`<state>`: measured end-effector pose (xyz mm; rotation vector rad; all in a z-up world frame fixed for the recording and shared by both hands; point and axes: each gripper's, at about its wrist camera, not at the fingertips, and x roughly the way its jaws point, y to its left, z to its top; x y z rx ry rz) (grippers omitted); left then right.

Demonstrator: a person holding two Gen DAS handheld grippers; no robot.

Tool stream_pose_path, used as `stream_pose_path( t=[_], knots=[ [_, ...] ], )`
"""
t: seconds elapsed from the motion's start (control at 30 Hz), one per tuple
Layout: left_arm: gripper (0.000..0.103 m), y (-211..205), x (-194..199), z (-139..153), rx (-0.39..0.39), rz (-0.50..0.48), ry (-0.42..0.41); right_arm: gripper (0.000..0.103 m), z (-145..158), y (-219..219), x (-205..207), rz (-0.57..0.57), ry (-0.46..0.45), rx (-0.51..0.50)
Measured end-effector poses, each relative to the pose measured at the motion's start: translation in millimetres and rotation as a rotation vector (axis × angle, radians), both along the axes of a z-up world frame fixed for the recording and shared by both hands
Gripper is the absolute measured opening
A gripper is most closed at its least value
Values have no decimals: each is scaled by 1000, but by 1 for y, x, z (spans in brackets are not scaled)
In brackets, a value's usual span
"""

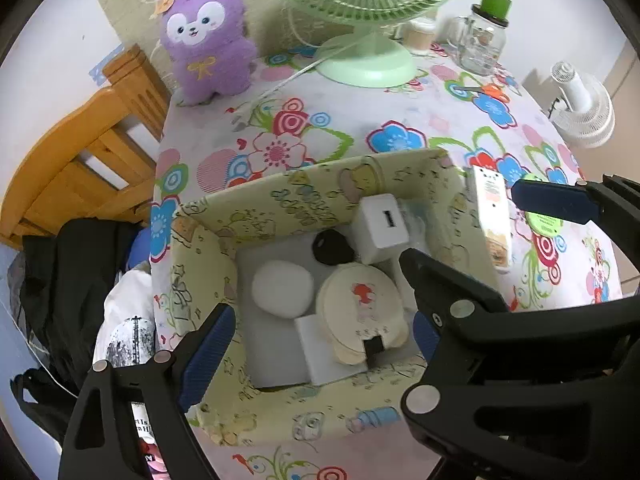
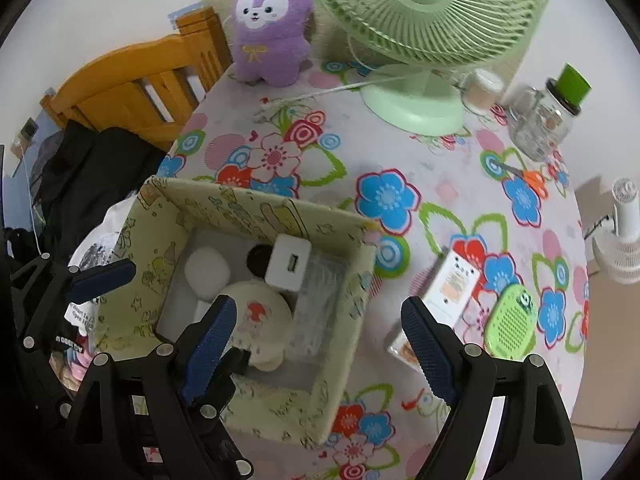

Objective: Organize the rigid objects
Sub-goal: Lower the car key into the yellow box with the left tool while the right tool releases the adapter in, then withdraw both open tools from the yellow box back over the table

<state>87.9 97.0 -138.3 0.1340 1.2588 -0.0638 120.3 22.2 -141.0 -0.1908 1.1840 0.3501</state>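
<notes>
We find the left claw (image 1: 320,344) spread wide above the box (image 1: 404,168), pointing steeply down, nothing between its blue pads (image 1: 208,356); the right claw (image 2: 324,340) also stands open and empty, one finger over the box's inside, the other over the worktop (image 2: 440,184) beside the box.

Inside the box we note a round cream case (image 1: 360,312) with a red mark lying on a white block (image 1: 320,356); a white oval (image 1: 282,288) just beside the case; a black piece (image 1: 332,246) behind them; a white charger (image 1: 382,228) leaning at the far wall, its port facing up; crinkled clear plastic (image 2: 320,300) along one side.

Outside the box, on the flowered cloth, lie a white remote (image 2: 448,292) and, touching or just beside it, a green speaker (image 2: 512,320); both are near the right claw's outer finger.

Further back stand a green fan (image 2: 420,20), a purple plush (image 2: 272,24), a glass jar (image 2: 548,116) with a green cap, and a small cup (image 2: 480,90); orange-handled scissors (image 2: 528,176) lie near the jar.

Off the worktop we see a wooden chair (image 2: 132,84), dark bags (image 1: 68,272) and a white fan (image 1: 584,108).
</notes>
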Motion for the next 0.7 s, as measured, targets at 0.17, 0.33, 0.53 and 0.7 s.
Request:
stream_pose_path(
  t=[0.17, 0.33, 0.53, 0.7],
  knots=[
    [92, -15, -8, 4, 3, -24, -9, 87, 4, -15, -10, -23, -6, 3],
    [92, -29, -14, 10, 8, -42, -22, 87, 10, -32, -19, -48, -15, 9],
    [92, -46, -22, 20, 3, -56, -44, 87, 20, -48, -27, -68, -25, 12],
    [92, -57, -27, 26, 3, -58, -56, 87, 27, -59, -33, -69, -34, 11]
  ],
)
